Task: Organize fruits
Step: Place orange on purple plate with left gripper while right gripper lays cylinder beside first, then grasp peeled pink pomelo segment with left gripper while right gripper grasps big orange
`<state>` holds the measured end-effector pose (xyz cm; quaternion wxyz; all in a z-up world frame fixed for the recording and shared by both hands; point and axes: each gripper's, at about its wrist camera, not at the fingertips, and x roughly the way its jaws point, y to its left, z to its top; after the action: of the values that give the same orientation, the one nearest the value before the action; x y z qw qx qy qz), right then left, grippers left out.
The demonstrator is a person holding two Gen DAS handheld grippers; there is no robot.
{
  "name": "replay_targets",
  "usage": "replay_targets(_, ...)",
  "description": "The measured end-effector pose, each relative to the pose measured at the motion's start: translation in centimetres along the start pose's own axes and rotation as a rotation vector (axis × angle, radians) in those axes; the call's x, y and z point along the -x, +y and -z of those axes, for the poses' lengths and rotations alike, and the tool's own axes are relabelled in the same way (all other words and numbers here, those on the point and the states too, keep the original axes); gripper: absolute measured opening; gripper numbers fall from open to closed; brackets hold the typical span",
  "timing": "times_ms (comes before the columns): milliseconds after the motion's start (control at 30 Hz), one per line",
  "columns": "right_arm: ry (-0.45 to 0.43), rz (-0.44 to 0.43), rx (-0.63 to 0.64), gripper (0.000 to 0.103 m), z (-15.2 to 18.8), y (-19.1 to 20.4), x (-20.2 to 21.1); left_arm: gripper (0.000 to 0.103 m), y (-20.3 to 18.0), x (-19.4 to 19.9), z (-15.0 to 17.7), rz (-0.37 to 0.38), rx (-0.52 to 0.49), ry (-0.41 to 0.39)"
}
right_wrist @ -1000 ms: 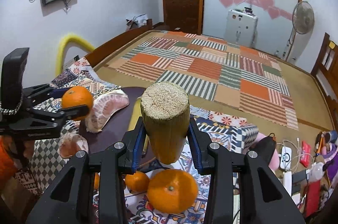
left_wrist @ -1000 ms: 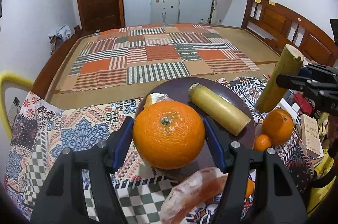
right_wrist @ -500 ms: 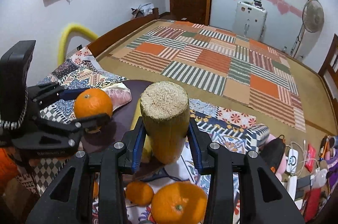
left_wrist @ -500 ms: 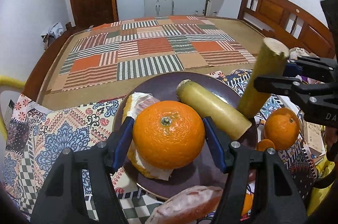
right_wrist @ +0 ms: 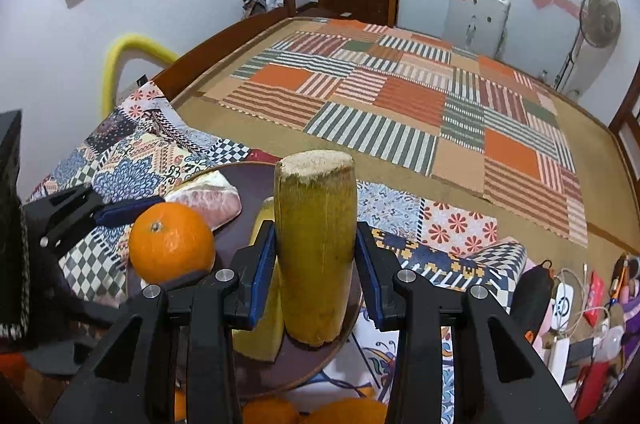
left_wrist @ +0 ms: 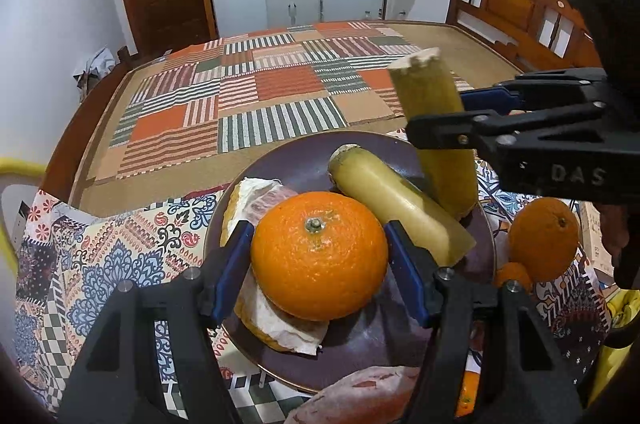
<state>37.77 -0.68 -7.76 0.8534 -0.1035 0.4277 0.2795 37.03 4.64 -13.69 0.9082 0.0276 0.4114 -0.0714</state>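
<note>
My left gripper (left_wrist: 318, 258) is shut on a large orange (left_wrist: 319, 255) held over the dark purple plate (left_wrist: 296, 160). On the plate lie a pomelo piece (left_wrist: 260, 200) and a yellow-green sugarcane piece (left_wrist: 396, 204). My right gripper (right_wrist: 316, 274) is shut on a second sugarcane piece (right_wrist: 316, 244), held upright at the plate's right rim (right_wrist: 304, 372); from the left wrist view it (left_wrist: 436, 132) stands beside the lying one. In the right wrist view, the held orange (right_wrist: 171, 242) and pomelo piece (right_wrist: 208, 198) are at left.
An orange (left_wrist: 544, 240) and a smaller one (left_wrist: 514, 274) lie right of the plate on the patterned cloth (left_wrist: 120, 248). Another pomelo segment (left_wrist: 360, 396) lies at the plate's near rim. Chargers and cables (right_wrist: 572, 308) clutter the right. A striped mat (left_wrist: 260, 104) covers the bed behind.
Both grippers have moved forward and down over the plate. The upright sugarcane piece came in from the right to the plate's rim. The orange now hangs above the pomelo piece.
</note>
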Motion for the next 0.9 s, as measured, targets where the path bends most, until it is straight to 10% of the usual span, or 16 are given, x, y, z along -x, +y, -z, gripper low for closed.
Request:
replay_targets(333, 0.111, 0.037, 0.053, 0.035, -0.1, 1.5, -2.4, 0.066, 0.2, -0.3, 0.0, 0.021, 0.016, 0.009)
replay_targets(900, -0.049, 0.021, 0.025, 0.036, 1.4, 1.3, 4.3, 0.066, 1.6, 3.4, 0.0, -0.002, 0.058, -0.049)
